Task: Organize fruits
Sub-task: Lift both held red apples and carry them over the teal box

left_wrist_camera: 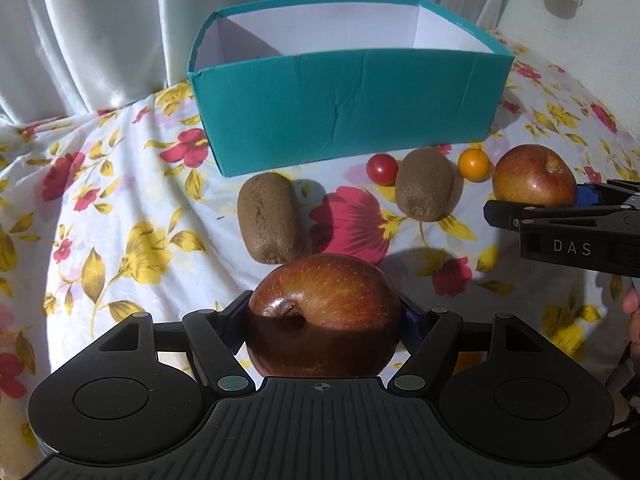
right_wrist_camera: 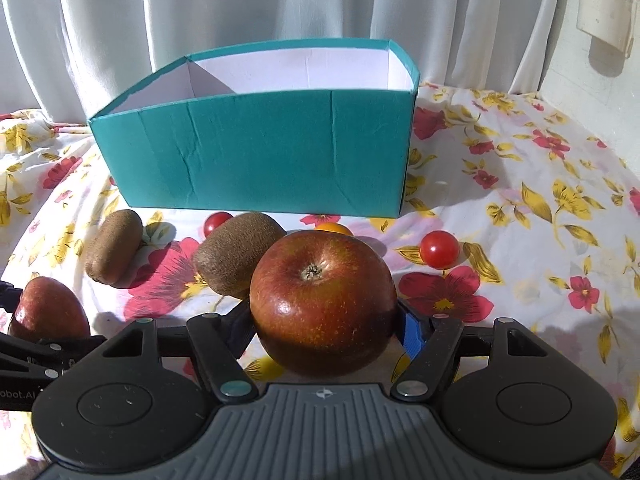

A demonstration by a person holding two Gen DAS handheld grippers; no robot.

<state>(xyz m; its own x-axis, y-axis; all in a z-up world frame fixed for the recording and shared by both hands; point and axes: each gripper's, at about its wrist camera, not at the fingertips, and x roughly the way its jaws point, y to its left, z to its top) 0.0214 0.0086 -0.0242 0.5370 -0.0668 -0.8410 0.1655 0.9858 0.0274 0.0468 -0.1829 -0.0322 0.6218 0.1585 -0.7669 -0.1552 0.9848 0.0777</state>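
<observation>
My left gripper is shut on a dark red apple, stem end facing the camera. My right gripper is shut on a second red apple, its pads on both sides. That apple and the right gripper also show at the right of the left wrist view. The teal box with a white inside stands behind the fruit. Two kiwis, a red cherry tomato and an orange one lie on the cloth before it.
A floral cloth covers the surface, with white curtains behind the box. Another red cherry tomato lies right of the fruit group. A person's fingers show at the right edge of the left wrist view.
</observation>
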